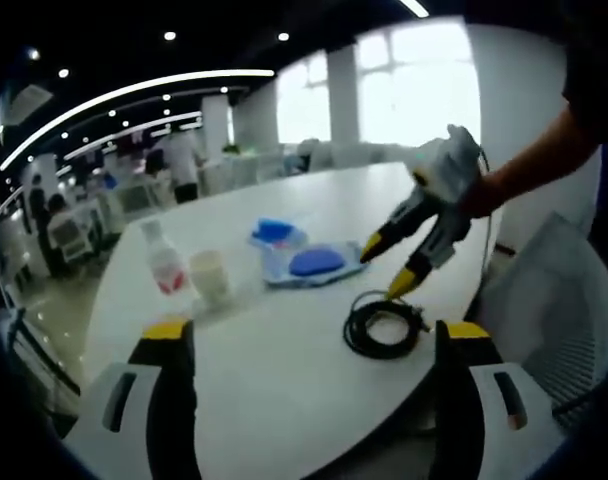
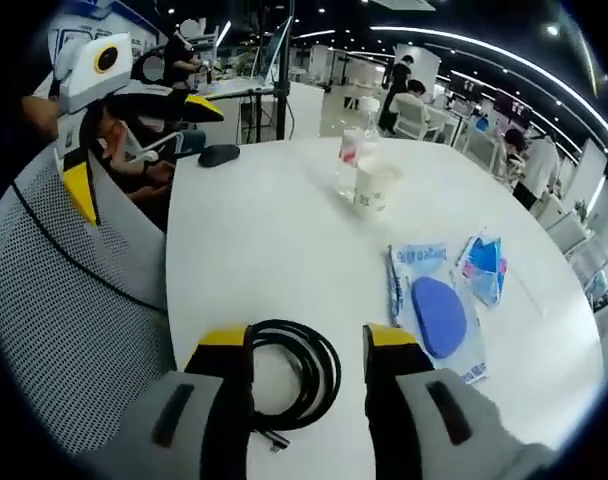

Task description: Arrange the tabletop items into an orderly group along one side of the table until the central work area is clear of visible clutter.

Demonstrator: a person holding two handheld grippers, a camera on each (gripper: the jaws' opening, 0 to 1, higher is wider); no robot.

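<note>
Reaching for the cable (image 2: 294, 375) with my right gripper (image 2: 307, 352), jaws spread either side of the coil and not pinching it yet. It sits near the table (image 2: 274, 250) edge closest to me. Honestly not much looks done: the bottle (image 2: 350, 160) and cup (image 2: 374, 187) stand together across the table, the blue pad pack (image 2: 439, 315) and a smaller blue packet (image 2: 484, 268) lie mid-table, so everything's pretty scattered. My left gripper (image 1: 309, 335) hangs off the table edge, jaws spread, holding nothing. The right gripper view catches a dark mouse (image 2: 218, 154) at the far edge plus the mesh chair (image 2: 74, 320); the left gripper view gives me the side-on look at my right gripper above the coil.
</note>
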